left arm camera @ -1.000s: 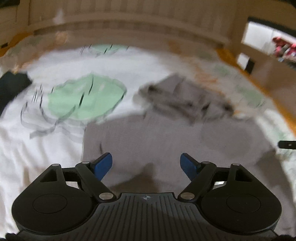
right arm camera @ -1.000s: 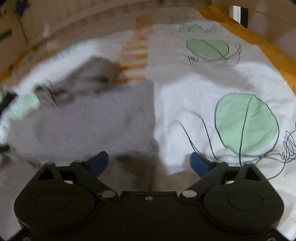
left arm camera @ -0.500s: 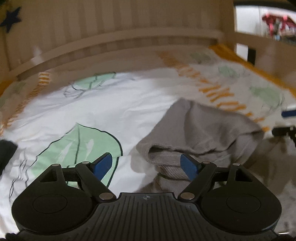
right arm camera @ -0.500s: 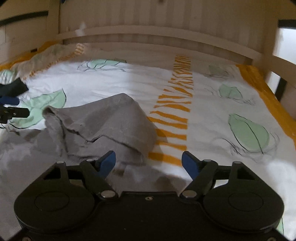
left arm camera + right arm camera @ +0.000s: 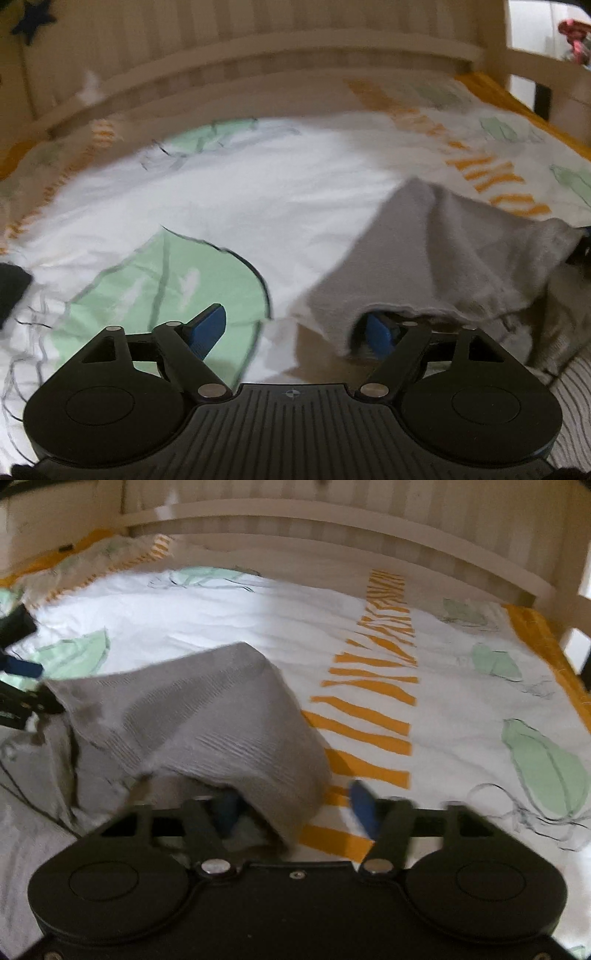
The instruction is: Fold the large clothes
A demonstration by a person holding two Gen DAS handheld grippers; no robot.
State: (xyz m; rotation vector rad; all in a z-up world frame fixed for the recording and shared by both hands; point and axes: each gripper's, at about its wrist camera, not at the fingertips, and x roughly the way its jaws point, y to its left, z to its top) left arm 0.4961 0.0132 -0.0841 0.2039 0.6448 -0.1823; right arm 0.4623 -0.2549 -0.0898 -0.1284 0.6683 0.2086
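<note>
A grey ribbed garment [image 5: 443,258] lies bunched on the bed, with a raised fold facing both grippers. My left gripper [image 5: 293,330] stands wide and is just starting to close. Its right fingertip [image 5: 380,330] is tucked under the garment's near edge, and its left fingertip [image 5: 207,328] is over bare sheet. In the right wrist view the same garment [image 5: 207,716] drapes over the left fingertip [image 5: 227,812] of my right gripper [image 5: 295,810]. Those jaws are blurred and closing with the cloth's corner between them, and a gap still shows.
A white sheet [image 5: 258,620] printed with green leaves and orange stripes covers the bed. A pale slatted wooden rail [image 5: 295,62] runs along the far side. A dark cloth [image 5: 11,291] lies at the left edge. The orange border [image 5: 554,657] marks the bed's right side.
Both grippers moved in on the grey garment's raised fold, which now lies over one fingertip of each. The right jaws have narrowed. The left jaws look much the same.
</note>
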